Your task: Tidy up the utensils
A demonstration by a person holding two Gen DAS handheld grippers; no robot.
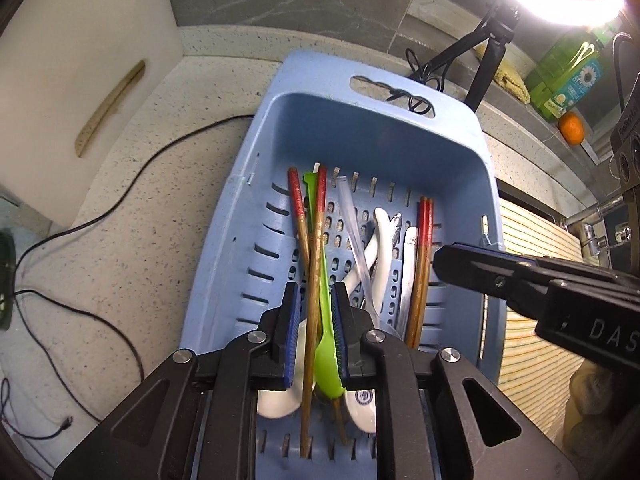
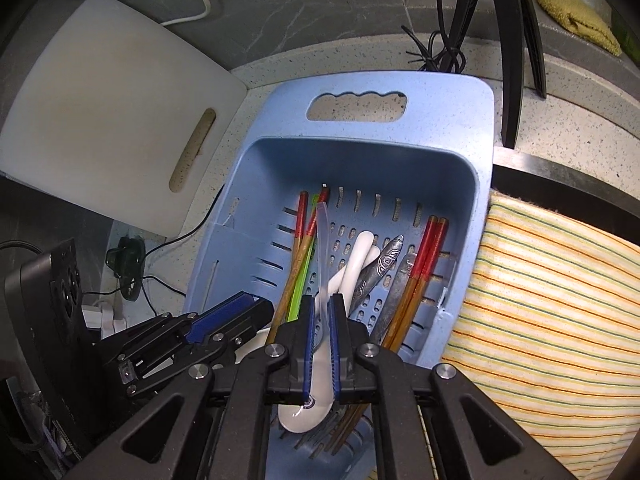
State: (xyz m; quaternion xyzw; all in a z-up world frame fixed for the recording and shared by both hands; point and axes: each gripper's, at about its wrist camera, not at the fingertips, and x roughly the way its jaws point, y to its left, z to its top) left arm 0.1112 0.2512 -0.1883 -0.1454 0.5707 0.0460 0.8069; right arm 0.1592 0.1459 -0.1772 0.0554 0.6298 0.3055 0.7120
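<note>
A blue slotted basket holds red-tipped chopsticks, a green plastic spoon, a clear plastic spoon, white ceramic spoons and metal spoons. My left gripper is low in the basket's near end. Its jaws stand slightly apart around one chopstick and the green spoon, with a gap on the left side. My right gripper hovers over the basket's right part, shut to a narrow slit and holding nothing. The clear spoon shows below it.
A second chopstick pair lies along the basket's right wall. A white cutting board leans at the left and a striped cloth lies on the right. Black stand legs and cables cross the speckled counter.
</note>
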